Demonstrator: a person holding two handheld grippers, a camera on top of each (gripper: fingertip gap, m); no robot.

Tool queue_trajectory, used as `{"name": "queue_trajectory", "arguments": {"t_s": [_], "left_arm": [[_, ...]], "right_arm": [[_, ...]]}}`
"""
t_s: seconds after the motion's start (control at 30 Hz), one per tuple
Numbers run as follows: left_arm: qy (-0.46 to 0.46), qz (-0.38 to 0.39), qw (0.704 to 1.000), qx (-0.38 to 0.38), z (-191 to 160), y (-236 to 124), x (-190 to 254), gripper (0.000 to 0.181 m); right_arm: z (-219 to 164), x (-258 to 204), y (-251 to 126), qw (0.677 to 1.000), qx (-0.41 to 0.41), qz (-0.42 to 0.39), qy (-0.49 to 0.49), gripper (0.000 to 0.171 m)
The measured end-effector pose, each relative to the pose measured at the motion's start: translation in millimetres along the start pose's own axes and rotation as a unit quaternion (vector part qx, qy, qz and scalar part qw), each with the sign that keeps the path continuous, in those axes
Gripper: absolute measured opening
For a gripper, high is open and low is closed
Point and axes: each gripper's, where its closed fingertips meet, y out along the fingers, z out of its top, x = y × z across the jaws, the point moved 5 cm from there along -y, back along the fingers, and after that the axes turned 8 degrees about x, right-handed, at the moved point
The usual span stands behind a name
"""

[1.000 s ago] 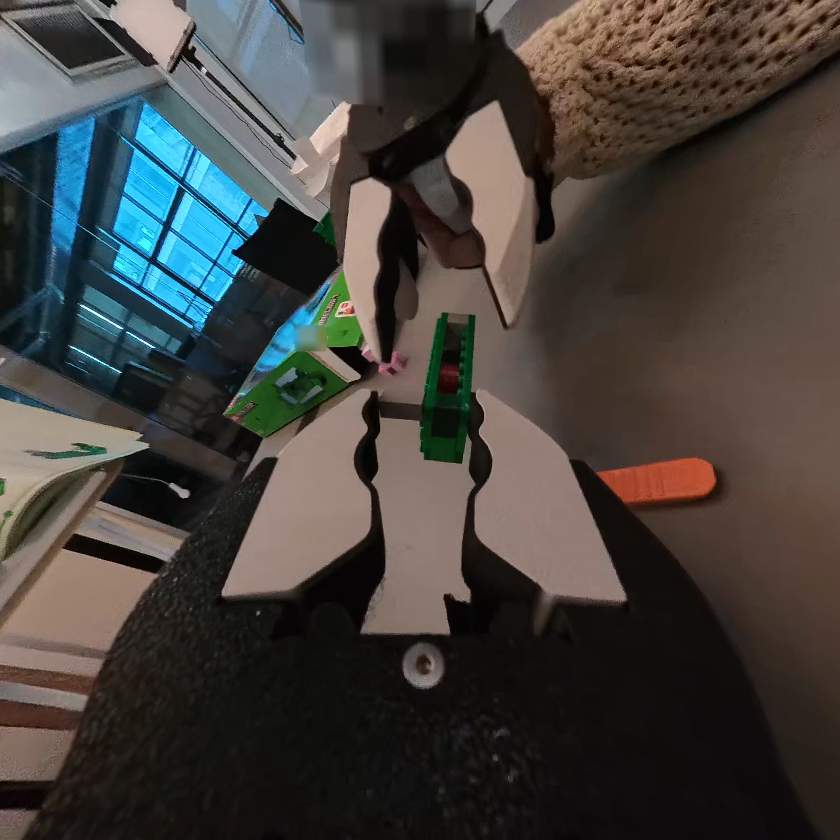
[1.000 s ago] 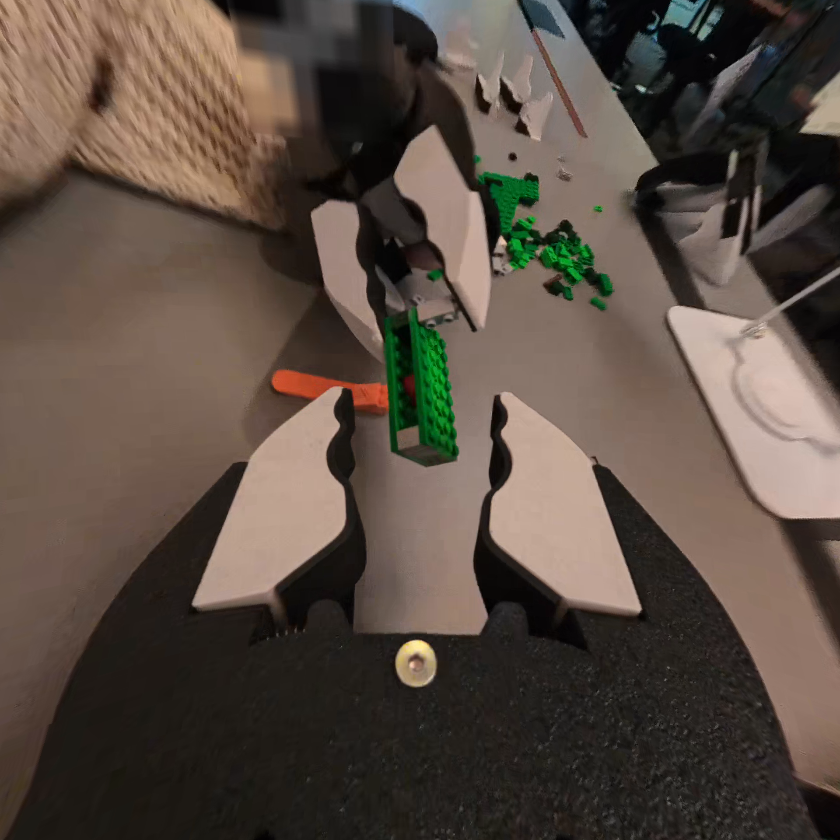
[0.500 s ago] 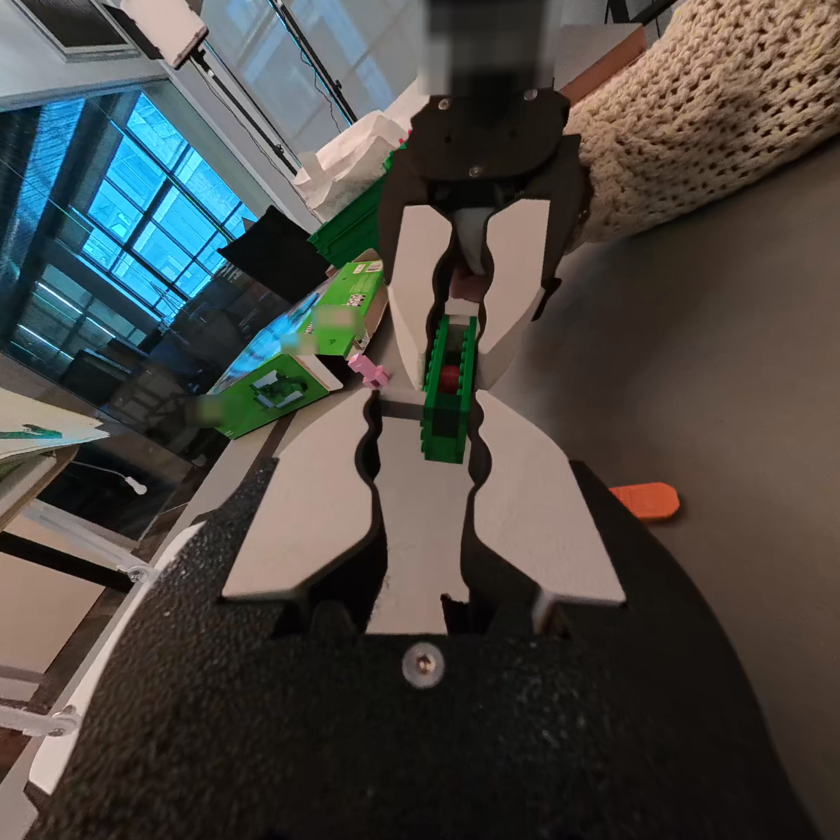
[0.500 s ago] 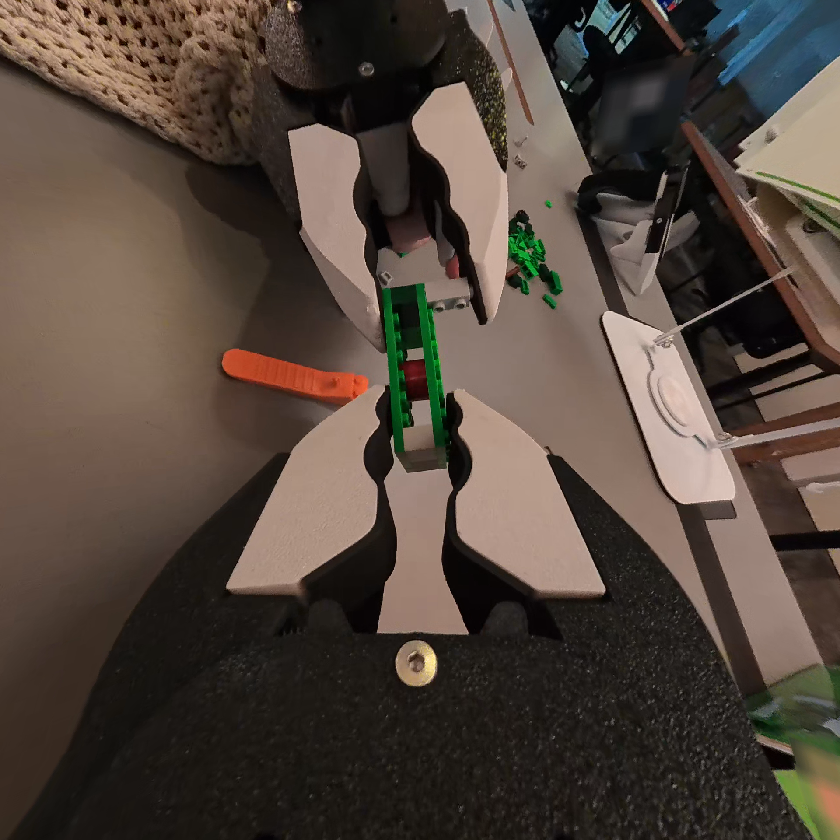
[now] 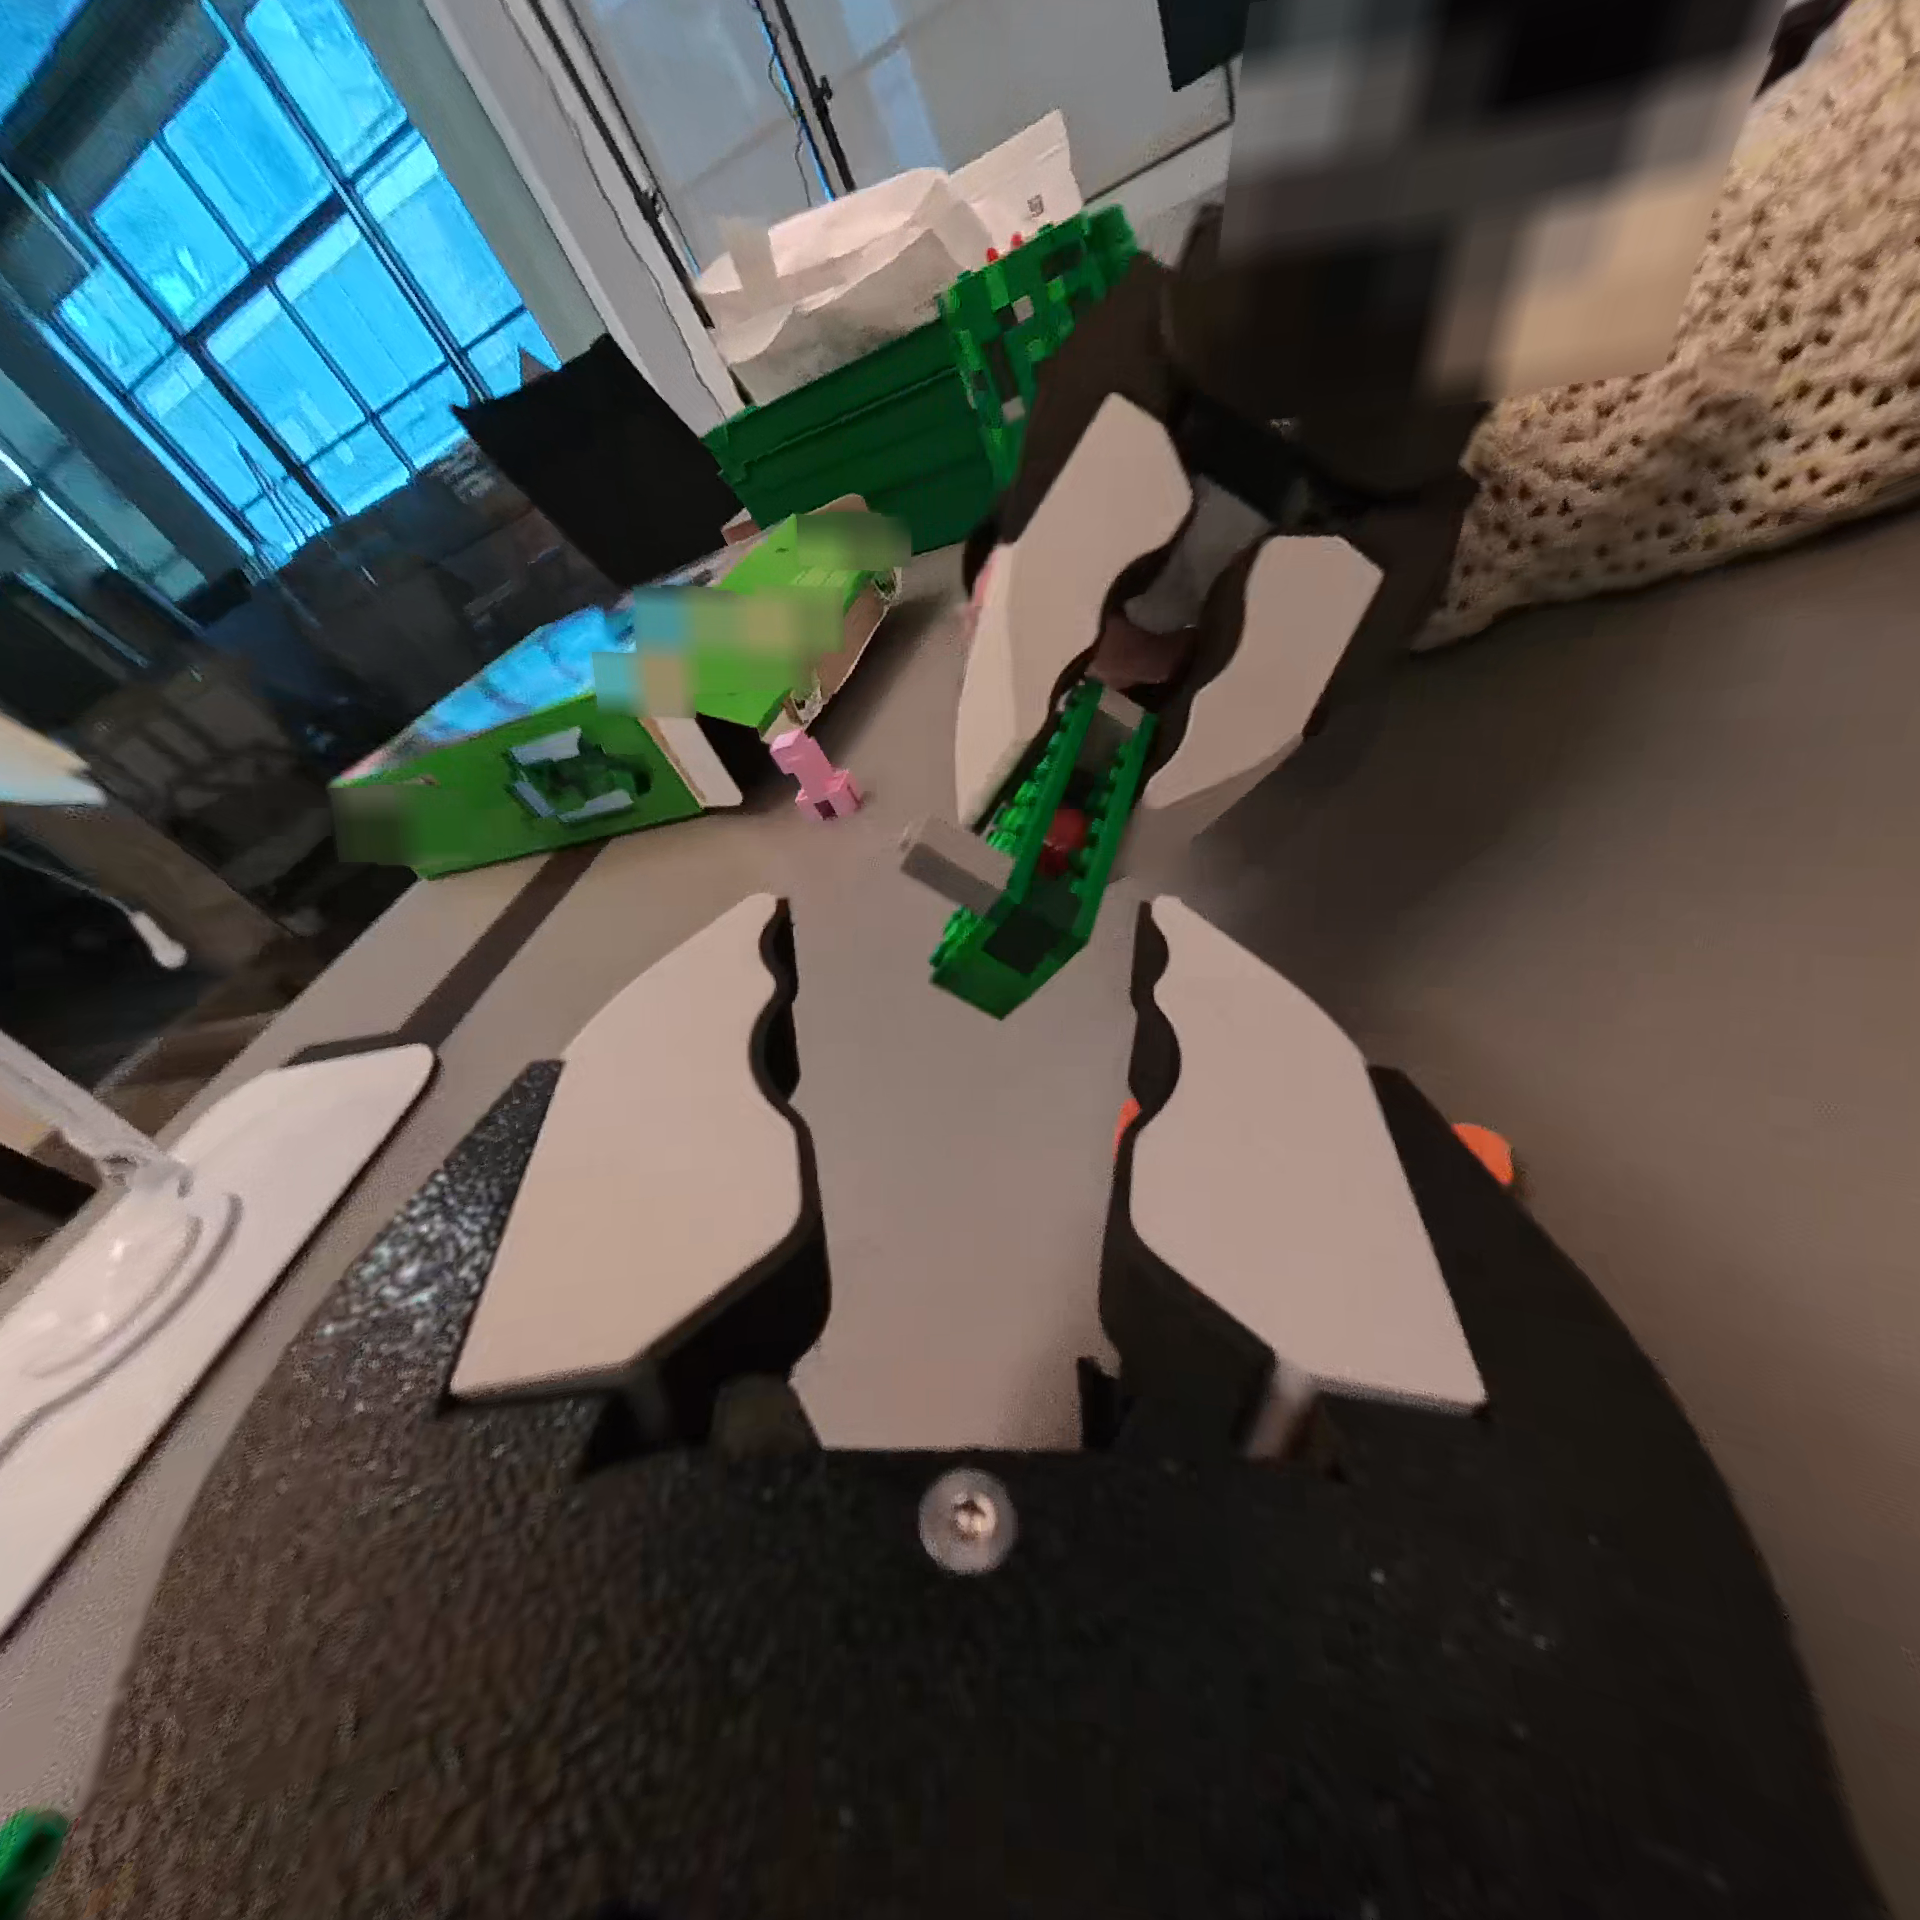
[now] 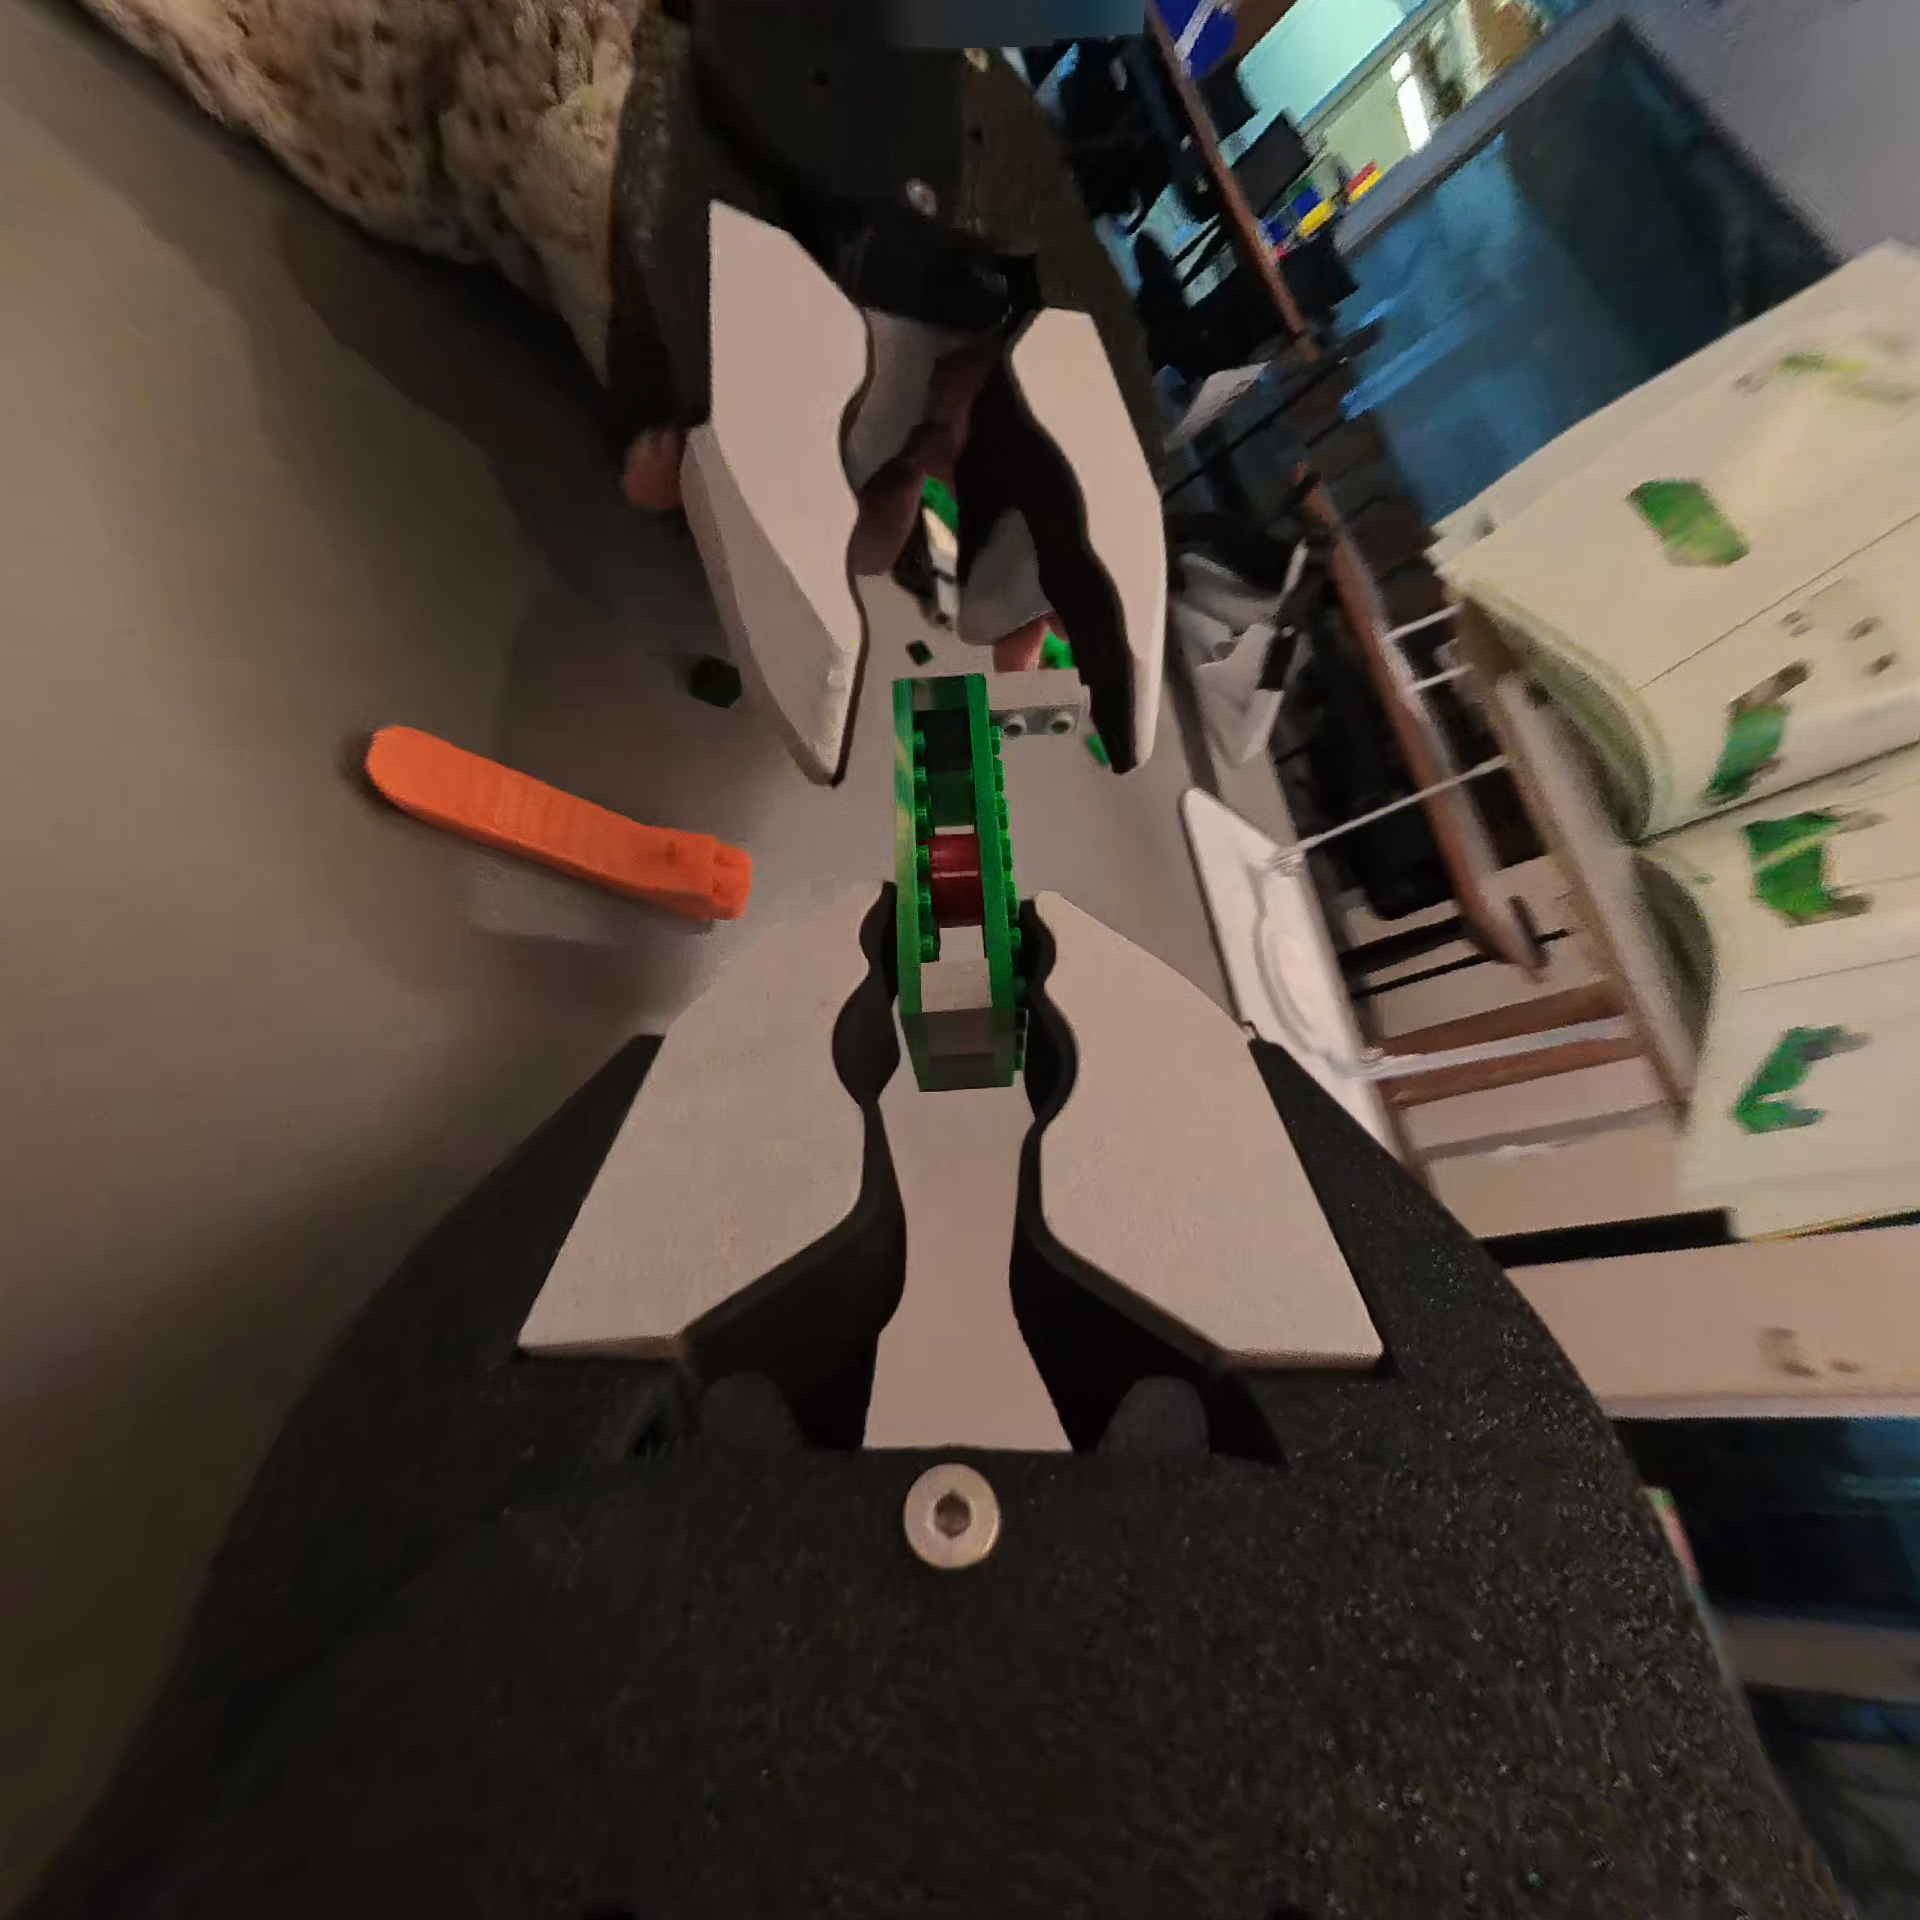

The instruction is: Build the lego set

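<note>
The work surface is a smooth, matte grey table; behind it the left wrist view shows tall blue-lit windows and a white wall, the right wrist view dim shelving and an open cream instruction booklet on a stand.

Your right gripper has its white, wavy-edged fingers closed on the near end of the green lego assembly, a long narrow channel of studded green plates with a round dark-red piece in the middle, a grey block at the gripped end and a light grey stub projecting sideways at the far end. The assembly is held clear of the table, pointing away from you towards the other gripper.

Your left gripper stands open, its jaws well apart and holding nothing; in its own view the assembly hangs just ahead of its fingertips, apart from them.

An orange, flat, ridged brick separator lies on the table just beside the right gripper. Farther off lie a small pink lego figure, a glossy green cardboard box, a green plastic bin holding crumpled white paper, and a white stand base. A cream, open-knit sleeve crosses the far edge.
</note>
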Motion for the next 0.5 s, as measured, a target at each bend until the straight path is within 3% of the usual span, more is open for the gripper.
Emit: {"name": "queue_trajectory", "arguments": {"t_s": [0.23, 0.33, 0.5], "left_arm": [[-0.167, -0.048, 0.984, -0.038, -4, -3, 3, 0.061], [-0.186, -0.049, 0.981, -0.035, -3, -9, 2, 0.039], [-0.170, -0.073, 0.981, -0.057, -5, -17, 6, 0.038]], "right_arm": [[5, -4, 6, 0.983, 0.048, -0.062, -0.167, 0.020], [5, -6, 13, 0.977, 0.065, -0.066, -0.190, 0.020], [9, -15, 16, 0.967, 0.093, -0.072, -0.225, 0.021]]}}
